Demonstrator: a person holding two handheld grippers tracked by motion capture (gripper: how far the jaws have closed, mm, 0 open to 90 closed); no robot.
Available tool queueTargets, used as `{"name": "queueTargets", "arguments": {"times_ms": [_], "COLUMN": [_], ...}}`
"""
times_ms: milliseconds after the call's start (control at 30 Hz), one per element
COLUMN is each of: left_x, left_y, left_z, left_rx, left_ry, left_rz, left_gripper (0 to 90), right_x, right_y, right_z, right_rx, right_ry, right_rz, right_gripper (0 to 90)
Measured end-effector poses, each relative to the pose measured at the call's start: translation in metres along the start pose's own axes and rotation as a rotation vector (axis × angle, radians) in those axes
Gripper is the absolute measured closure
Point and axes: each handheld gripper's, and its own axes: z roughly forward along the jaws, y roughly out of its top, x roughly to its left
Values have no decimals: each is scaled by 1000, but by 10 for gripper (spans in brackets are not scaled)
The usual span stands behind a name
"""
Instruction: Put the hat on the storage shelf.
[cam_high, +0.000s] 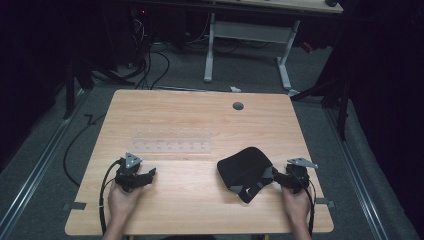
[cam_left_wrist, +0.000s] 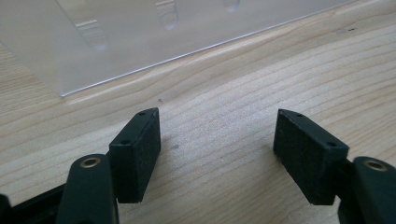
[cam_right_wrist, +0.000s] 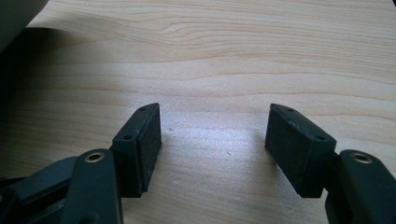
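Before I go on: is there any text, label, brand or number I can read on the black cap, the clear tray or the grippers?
None can be read.
Black cap: no print or logo visible on it.
Clear plastic tray: moulded recesses, no lettering visible.
Left hand-held gripper and right hand-held gripper: plain black pads, no markings visible.
Wooden table: bare grain, no label.

Wooden table (cam_high: 200, 200): clear tray (cam_high: 171, 141), black pouch (cam_high: 245, 167)

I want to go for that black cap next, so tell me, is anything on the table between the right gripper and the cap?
Nothing visible: the right gripper, jaws open, sits beside the black cap over bare table.
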Motion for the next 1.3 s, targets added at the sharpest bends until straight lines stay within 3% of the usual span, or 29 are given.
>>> {"name": "queueTargets", "arguments": {"times_ms": [733,867,1300], "left_x": [0,0,0], "left_y": [0,0,0], "left_z": [0,0,0], "left_rx": [-1,-2,-2], "left_ry": [2,2,3], "left_rz": [0,0,0], "left_gripper": [323,323,323], "right_x": [-3,-5,-12], "right_y": [0,0,-12], "right_z": [-1,-4,-36], "right_rx": [1,23,-62], "right_ry": [18,15,97], "right_rz": [7,11,58], "right_gripper": [361,400,428]}}
